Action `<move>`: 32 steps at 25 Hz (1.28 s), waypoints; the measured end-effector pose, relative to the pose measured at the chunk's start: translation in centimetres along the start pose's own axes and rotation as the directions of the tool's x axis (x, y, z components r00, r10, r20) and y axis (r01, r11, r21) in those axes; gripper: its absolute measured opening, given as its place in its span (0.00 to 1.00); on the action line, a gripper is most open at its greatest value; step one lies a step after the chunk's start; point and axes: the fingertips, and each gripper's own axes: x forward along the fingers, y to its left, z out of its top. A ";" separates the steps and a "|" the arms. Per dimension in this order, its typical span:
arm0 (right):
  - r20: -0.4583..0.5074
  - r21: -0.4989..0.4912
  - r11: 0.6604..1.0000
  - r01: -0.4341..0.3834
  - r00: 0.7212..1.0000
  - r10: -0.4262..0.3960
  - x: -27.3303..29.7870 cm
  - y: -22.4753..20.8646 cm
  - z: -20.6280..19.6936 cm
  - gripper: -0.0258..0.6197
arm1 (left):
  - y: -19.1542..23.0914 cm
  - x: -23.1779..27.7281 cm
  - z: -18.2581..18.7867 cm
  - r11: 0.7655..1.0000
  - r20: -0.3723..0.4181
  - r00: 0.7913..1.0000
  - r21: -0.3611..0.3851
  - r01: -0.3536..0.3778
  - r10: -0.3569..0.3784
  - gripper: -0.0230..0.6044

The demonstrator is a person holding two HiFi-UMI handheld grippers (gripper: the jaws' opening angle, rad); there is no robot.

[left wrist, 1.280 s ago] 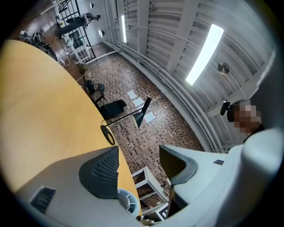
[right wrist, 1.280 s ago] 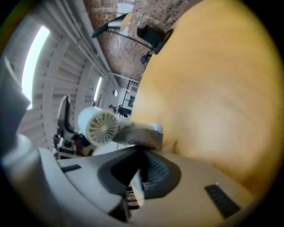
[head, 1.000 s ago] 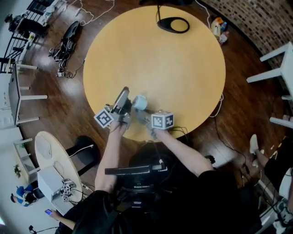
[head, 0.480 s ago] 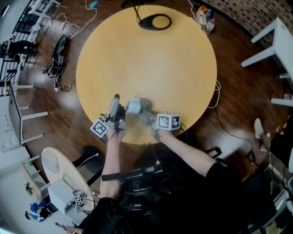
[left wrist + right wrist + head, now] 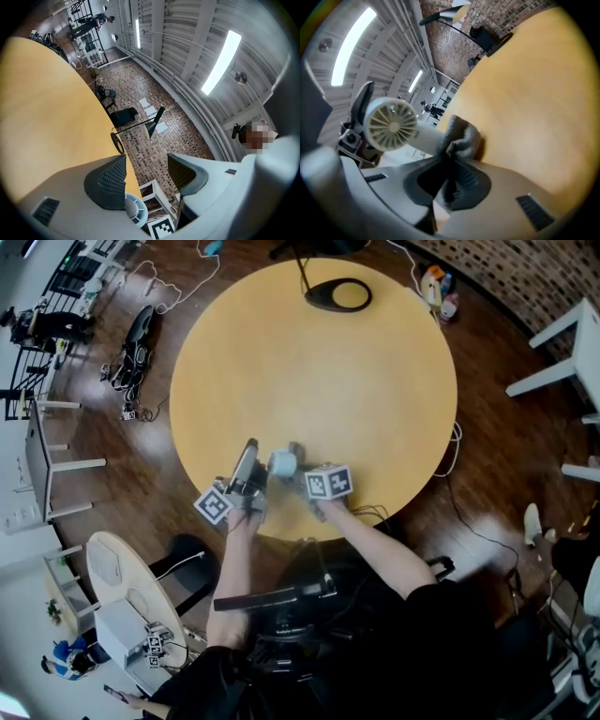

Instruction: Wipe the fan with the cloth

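Observation:
A small white fan point(image 5: 283, 463) with a round ribbed head point(image 5: 391, 123) sits near the front edge of the round yellow table point(image 5: 319, 371). My right gripper point(image 5: 449, 159) is shut on a grey cloth point(image 5: 461, 136), and the cloth presses against the fan's handle. From above, the right gripper point(image 5: 302, 476) sits just right of the fan. My left gripper point(image 5: 253, 448) lies rolled on its side just left of the fan. Its jaws point(image 5: 146, 171) stand apart with nothing between the pads. The fan's head point(image 5: 133, 210) shows low beside them, partly hidden by one jaw.
A black ring-shaped stand base point(image 5: 337, 293) rests at the table's far edge. On the floor lie cables point(image 5: 141, 334) at the left and bottles point(image 5: 439, 282) at the back right. White chairs point(image 5: 562, 362) stand at the right, and a small round side table point(image 5: 117, 587) at the lower left.
My right gripper, with the cloth in it, has come down a little and moved closer to the fan. The left gripper and the fan have kept their place. The head camera has shifted.

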 end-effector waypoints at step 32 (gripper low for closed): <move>-0.075 -0.207 0.966 -0.157 0.987 0.144 -8.7 10.4 7.3 0.08 | 2.2 -1.4 -0.8 0.995 0.131 0.991 -0.102 0.003 0.010 0.45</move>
